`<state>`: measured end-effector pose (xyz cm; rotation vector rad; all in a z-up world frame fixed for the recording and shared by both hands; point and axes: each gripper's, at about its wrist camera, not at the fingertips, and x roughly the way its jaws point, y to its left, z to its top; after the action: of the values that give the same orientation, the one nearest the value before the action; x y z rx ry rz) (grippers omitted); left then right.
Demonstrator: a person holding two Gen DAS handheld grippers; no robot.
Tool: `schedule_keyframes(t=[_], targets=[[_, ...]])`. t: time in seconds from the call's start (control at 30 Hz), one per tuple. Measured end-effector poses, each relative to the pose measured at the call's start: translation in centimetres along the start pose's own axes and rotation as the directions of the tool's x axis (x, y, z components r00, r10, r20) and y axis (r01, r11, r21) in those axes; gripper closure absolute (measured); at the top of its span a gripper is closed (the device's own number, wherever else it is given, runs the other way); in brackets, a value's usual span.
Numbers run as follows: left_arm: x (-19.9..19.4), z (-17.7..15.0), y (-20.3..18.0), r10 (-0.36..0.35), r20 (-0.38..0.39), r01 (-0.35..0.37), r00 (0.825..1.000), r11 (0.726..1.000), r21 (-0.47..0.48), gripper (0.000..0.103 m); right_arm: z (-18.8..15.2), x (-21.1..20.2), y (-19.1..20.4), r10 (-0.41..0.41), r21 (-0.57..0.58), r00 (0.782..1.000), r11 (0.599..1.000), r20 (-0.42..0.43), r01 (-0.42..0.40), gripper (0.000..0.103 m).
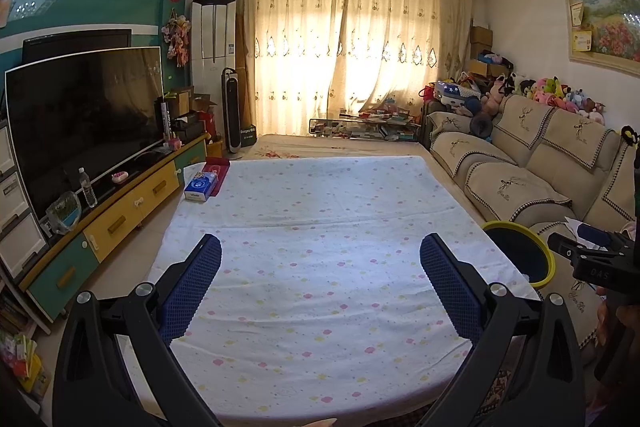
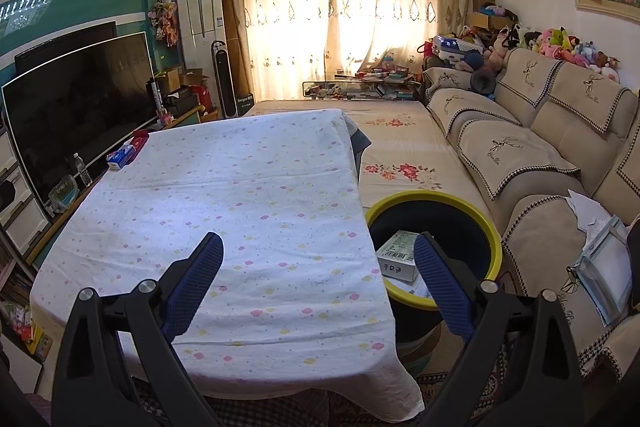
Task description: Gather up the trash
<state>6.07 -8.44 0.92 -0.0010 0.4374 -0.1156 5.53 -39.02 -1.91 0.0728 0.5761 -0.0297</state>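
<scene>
A dark bin with a yellow rim stands at the table's right side, between table and sofa; it also shows in the left wrist view. A white printed carton lies inside it. My left gripper is open and empty over the near part of the table, which is covered by a white spotted cloth. My right gripper is open and empty over the table's right edge, its right finger above the bin. The right gripper's body shows at the right of the left wrist view.
A blue tissue pack and a red box lie at the table's far left corner. A TV on a low cabinet stands left. A beige sofa runs along the right, with papers and a plastic pouch on it.
</scene>
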Motion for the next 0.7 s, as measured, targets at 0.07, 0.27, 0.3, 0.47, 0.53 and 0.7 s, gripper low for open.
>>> schedule_keyframes(t=[0.07, 0.27, 0.3, 0.47, 0.53, 0.7], targets=[[0.18, -0.13, 0.02, -0.003, -0.004, 0.003, 1.0, 1.0, -0.002, 0.005, 0.01, 0.0, -0.01, -0.001, 0.0, 1.0, 1.0, 0.0, 0.001, 0.012], [0.21, -0.14, 0.03, -0.001, -0.002, 0.001, 1.0, 1.0, -0.001, 0.005, -0.17, 0.35, -0.01, -0.003, 0.004, 1.0, 1.0, -0.003, 0.003, 0.011], [0.24, -0.15, 0.03, -0.002, -0.003, 0.002, 1.0, 1.0, -0.001, 0.005, -0.16, 0.35, -0.01, -0.003, 0.004, 1.0, 1.0, -0.002, 0.003, 0.011], [0.25, -0.15, 0.03, -0.004, -0.004, 0.004, 1.0, 1.0, -0.003, 0.005, -0.24, 0.47, 0.01, -0.003, 0.006, 1.0, 1.0, -0.001, 0.003, 0.011], [0.41, -0.19, 0.05, -0.004, -0.005, 0.004, 1.0, 1.0, -0.002, 0.005, -0.24, 0.5, 0.01, -0.004, 0.005, 1.0, 1.0, -0.003, 0.004, 0.011], [0.52, -0.27, 0.06, -0.005, -0.006, 0.005, 1.0, 1.0, -0.003, 0.005, -0.31, 0.65, -0.01, -0.004, 0.008, 1.0, 1.0, -0.007, 0.004, 0.011]])
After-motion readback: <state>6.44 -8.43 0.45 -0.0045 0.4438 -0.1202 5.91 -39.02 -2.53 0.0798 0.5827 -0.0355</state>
